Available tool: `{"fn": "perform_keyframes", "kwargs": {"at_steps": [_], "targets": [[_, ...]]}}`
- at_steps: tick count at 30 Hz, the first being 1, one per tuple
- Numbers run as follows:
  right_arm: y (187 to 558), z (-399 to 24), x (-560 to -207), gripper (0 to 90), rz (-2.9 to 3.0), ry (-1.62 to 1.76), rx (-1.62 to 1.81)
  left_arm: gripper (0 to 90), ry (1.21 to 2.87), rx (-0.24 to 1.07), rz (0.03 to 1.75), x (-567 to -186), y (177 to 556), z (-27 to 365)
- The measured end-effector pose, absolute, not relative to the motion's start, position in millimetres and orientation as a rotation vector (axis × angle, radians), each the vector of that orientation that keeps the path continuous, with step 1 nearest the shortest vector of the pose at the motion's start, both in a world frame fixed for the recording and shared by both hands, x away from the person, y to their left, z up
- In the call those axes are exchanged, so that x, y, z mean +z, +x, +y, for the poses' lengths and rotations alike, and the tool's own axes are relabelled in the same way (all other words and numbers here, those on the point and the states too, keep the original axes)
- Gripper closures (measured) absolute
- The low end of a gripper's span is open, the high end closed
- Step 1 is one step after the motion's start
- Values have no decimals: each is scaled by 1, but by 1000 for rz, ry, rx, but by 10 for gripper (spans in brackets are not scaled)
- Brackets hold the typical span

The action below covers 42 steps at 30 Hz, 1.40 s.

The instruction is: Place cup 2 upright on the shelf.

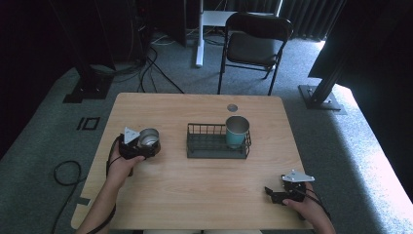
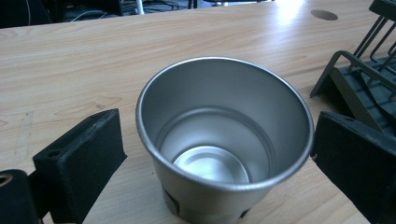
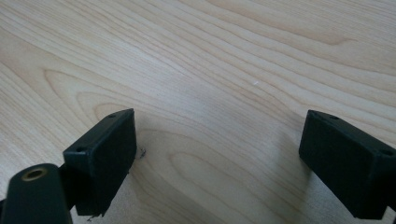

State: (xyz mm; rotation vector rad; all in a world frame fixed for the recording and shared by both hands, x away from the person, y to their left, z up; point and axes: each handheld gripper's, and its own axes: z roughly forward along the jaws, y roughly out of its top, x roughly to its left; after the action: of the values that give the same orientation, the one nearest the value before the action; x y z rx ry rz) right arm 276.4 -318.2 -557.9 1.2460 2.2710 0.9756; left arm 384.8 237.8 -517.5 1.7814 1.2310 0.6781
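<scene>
Table (image 1: 204,180): pale wood, wavy brown grain lines, one grey round spot at 12 o'clock edge. Cup (image 2: 224,140) at 9 o'clock: bare silver metal, shiny inside, small dark mark low on its wall. Second cup (image 1: 236,131): teal wall, silver rim. Rack (image 1: 209,141): dark grey wire. Left gripper (image 1: 141,146), right gripper (image 1: 282,192): black, each with a light grey plate. Chair (image 1: 253,41) at 12 o'clock: black. Carpet (image 1: 44,141): grey-green.
</scene>
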Motion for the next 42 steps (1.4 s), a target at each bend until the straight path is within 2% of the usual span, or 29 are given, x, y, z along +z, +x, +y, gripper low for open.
{"fn": "perform_keyframes", "kwargs": {"at_steps": [30, 36, 37, 42], "targets": [[276, -318, -558, 107, 2271, 1246, 976, 40, 1788, 740, 1204, -524, 405, 227], [276, -318, -558, 108, 2271, 1246, 975, 104, 1763, 758, 1225, -524, 405, 226], [276, -318, -558, 108, 2271, 1246, 975, 136, 1768, 774, 1229, -524, 406, 225], [276, -318, -558, 108, 2271, 1246, 975, 139, 1780, 757, 1215, -522, 406, 225]]}}
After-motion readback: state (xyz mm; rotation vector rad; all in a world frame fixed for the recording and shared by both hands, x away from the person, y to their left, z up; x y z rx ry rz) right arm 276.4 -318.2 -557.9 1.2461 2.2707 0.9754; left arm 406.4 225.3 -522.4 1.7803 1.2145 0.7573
